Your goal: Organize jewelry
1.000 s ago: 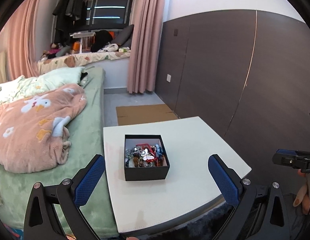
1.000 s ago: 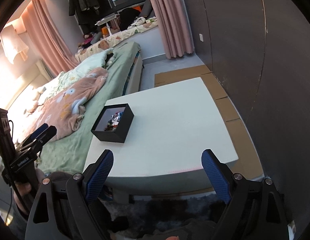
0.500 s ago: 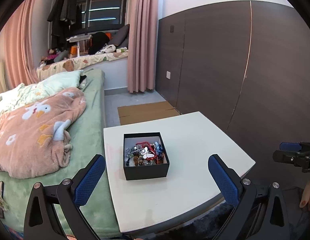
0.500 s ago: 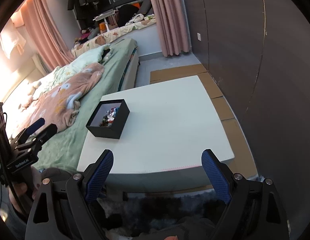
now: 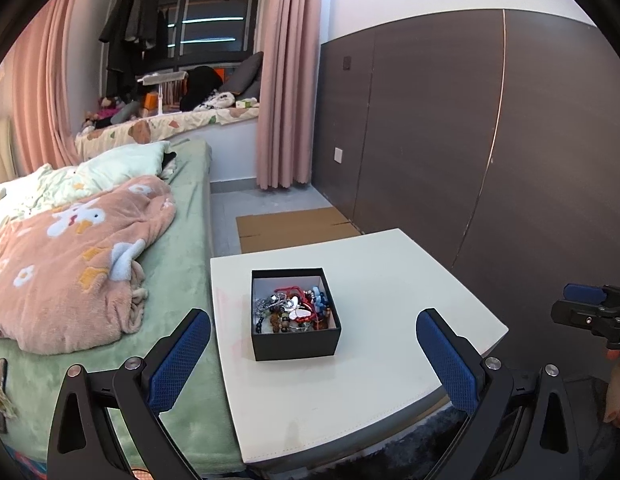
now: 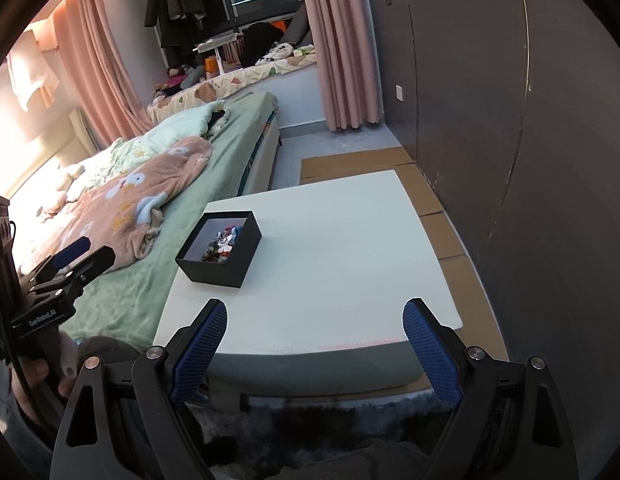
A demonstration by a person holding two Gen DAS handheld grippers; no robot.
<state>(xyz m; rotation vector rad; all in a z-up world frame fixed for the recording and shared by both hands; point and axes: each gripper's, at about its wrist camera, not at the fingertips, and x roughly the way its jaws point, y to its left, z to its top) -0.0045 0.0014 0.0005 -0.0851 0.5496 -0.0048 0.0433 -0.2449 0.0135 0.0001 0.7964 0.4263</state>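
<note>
A black open box stands on the left part of a white table. It holds a tangled pile of jewelry: red cord, beads, silver pieces. My left gripper is open and hovers short of the box, which shows between its blue pads, untouched. My right gripper is open over the table's near edge, with nothing between its fingers. Each gripper shows at the edge of the other's view.
A bed with a pink flowered blanket adjoins the table's left side. A dark panelled wall runs along the right. Flattened cardboard lies on the floor behind the table. A dark rug lies below the near edge.
Both views have shifted a little, with the box and table sliding slightly in the frames. Both grippers stay open and nothing has been touched.
</note>
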